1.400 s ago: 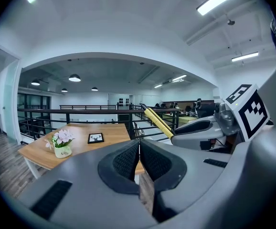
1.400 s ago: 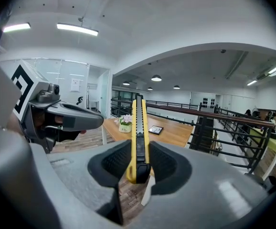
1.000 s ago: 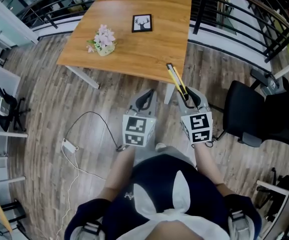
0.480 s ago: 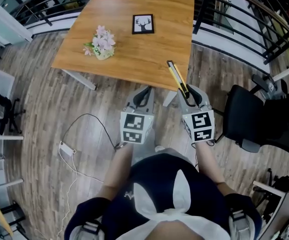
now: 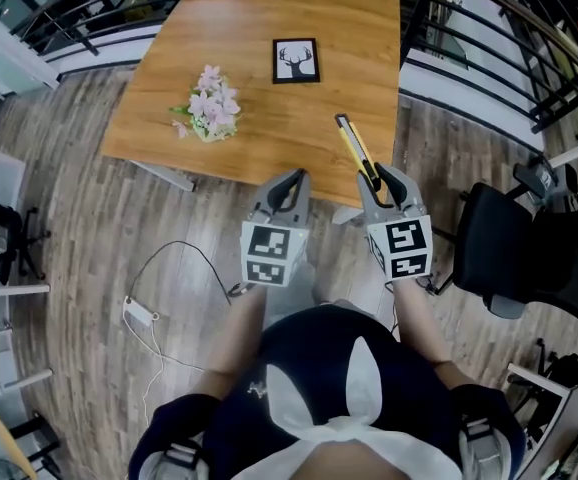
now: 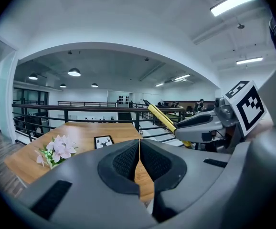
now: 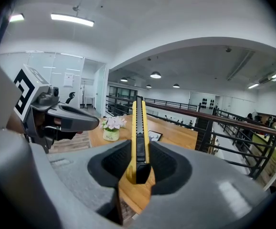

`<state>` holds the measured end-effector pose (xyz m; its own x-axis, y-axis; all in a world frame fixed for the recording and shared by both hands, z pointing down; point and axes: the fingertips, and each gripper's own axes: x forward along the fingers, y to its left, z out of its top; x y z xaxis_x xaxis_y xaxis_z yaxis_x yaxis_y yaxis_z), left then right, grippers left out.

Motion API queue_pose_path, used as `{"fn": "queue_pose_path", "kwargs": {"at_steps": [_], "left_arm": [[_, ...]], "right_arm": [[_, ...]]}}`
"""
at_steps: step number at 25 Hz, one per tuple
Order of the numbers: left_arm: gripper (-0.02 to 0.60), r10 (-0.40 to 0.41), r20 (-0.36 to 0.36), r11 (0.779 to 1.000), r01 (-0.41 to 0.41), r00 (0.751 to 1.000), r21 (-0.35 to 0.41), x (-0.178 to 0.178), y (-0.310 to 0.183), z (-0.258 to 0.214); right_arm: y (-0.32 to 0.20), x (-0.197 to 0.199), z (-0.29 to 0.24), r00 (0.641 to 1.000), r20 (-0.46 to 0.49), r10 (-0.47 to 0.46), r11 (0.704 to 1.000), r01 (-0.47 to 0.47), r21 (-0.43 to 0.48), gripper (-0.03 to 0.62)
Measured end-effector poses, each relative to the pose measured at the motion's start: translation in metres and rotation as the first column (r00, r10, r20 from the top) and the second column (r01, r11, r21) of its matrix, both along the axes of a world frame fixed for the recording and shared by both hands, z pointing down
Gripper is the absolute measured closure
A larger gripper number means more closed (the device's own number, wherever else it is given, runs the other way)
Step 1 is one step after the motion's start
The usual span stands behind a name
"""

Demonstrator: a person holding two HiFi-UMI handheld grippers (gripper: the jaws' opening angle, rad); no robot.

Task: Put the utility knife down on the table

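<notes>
- Plank floor and railings ring a wooden tabletop point(image 5: 269, 118) filling the upper middle of the head view.
- Right gripper point(image 5: 381, 183) — its fingers point(image 7: 169, 163) pinch the utility knife point(image 5: 354, 150) by the butt. The knife's long axis runs up-frame, with the tip over the tabletop's lower right corner and seemingly clear of the wood.
- Left gripper point(image 5: 287, 190) — fingers pressed together on nothing, just left of it.

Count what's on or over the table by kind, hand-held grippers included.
utility knife: 1
pot of flowers: 1
framed deer picture: 1
hand-held gripper: 2 (left hand-held gripper shut and empty; right hand-held gripper shut on the utility knife)
Total: 5
</notes>
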<state>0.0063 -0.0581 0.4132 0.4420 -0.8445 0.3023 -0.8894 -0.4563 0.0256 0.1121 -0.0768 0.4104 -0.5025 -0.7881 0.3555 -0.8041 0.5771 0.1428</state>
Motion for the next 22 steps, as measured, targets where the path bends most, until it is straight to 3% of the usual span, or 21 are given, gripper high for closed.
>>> {"fn": "queue_pose_path", "kwargs": {"at_steps": [22], "left_arm": [[0.565, 0.061, -0.036, 0.998, -0.06, 0.998, 0.007, -0.066, -0.114, 0.006]], "right_arm": [[-0.108, -0.06, 0.001, 0.998, 0.006, 0.066, 0.998, -0.066, 0.013, 0.477]]}}
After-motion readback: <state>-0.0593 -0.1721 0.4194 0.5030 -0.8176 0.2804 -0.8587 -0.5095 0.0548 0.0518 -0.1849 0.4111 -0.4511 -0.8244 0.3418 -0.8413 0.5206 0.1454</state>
